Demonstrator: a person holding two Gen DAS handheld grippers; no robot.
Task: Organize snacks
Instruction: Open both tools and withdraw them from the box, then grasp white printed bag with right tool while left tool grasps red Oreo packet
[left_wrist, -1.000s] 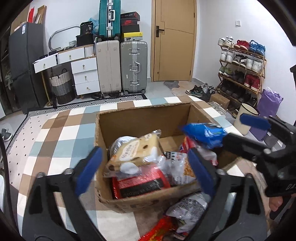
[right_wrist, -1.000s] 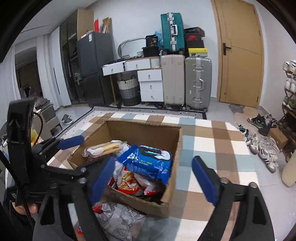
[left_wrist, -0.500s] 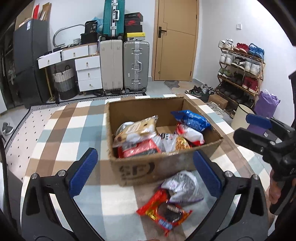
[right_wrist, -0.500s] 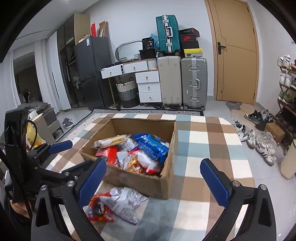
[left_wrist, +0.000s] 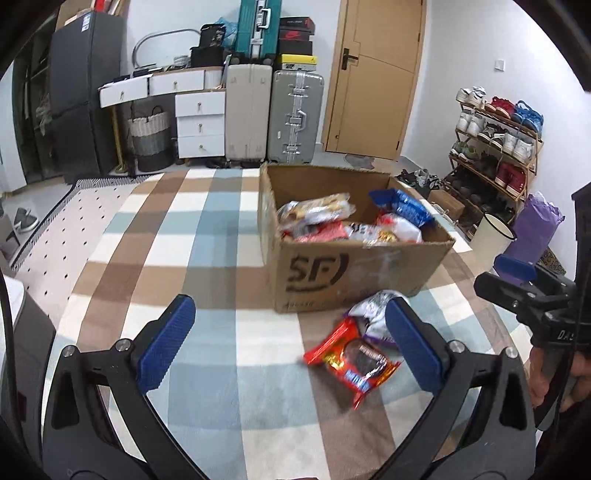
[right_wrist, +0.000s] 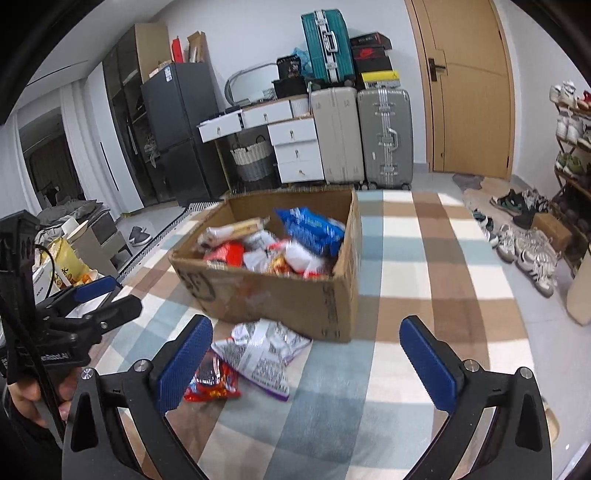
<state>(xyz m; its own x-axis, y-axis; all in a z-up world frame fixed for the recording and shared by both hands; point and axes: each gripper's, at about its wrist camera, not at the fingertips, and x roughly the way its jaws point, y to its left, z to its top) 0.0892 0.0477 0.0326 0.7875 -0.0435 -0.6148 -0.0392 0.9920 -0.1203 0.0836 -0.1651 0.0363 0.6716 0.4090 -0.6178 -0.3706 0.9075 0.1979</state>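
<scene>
Above the checked rug (left_wrist: 207, 229), both grippers — left gripper (left_wrist: 291, 341), right gripper (right_wrist: 312, 363) — gape wide, empty. Just ahead lie a red snack packet (left_wrist: 351, 363) and silver snack bag (right_wrist: 260, 349), touching the cardboard box (left_wrist: 354, 273) front; open rug lies either side.

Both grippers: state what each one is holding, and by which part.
Nothing is held. The left gripper and right gripper both stand open and empty above the rug.
</scene>
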